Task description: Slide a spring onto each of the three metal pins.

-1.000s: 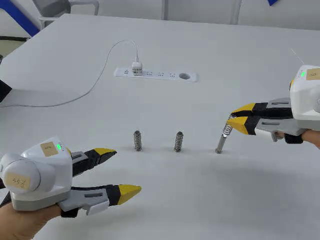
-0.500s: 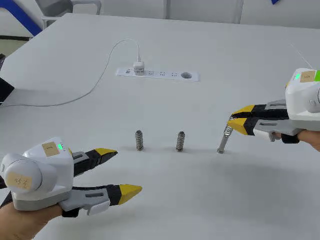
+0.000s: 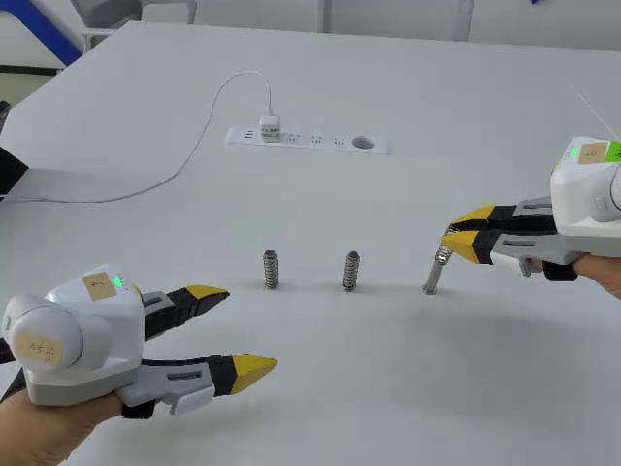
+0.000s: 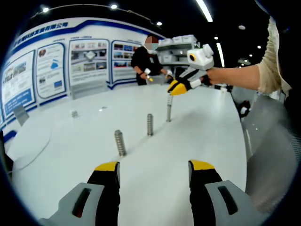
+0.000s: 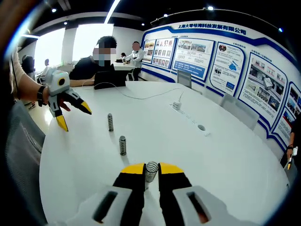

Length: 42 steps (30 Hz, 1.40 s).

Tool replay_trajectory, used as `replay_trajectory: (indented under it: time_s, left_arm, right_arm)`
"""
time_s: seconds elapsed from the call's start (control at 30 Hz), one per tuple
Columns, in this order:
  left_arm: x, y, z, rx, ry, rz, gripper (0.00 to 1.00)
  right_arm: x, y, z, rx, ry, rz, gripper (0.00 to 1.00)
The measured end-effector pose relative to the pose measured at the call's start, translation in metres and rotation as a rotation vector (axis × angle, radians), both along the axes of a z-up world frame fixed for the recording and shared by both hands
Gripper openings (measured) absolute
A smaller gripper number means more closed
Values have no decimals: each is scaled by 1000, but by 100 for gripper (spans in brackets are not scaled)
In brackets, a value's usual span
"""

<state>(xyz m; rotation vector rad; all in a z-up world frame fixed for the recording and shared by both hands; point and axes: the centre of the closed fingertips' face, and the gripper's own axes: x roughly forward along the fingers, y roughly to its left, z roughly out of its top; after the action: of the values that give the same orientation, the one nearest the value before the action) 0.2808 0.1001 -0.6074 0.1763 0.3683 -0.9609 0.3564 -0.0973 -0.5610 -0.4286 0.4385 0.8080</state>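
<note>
Last spring sat atop the right pin
The right gripper, fingers nearly closed, pinched the spring; the left gripper gaped empty, near left. It wanted aligning with the pin's lean before sliding down.

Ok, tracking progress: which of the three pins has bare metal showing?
The rightmost pin, leaning, its spring held near the top by the right tool. The left pin and middle pin stand upright, fully sleeved.
</note>
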Motion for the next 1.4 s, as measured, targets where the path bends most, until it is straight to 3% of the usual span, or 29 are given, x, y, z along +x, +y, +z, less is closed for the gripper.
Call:
replay_trajectory:
  time_s: [1.4]
  left_arm:
    - [2, 1, -3, -2, 4, 0, 60]
  right_arm:
    - [-3, 6, -47, -52, 76, -7, 12]
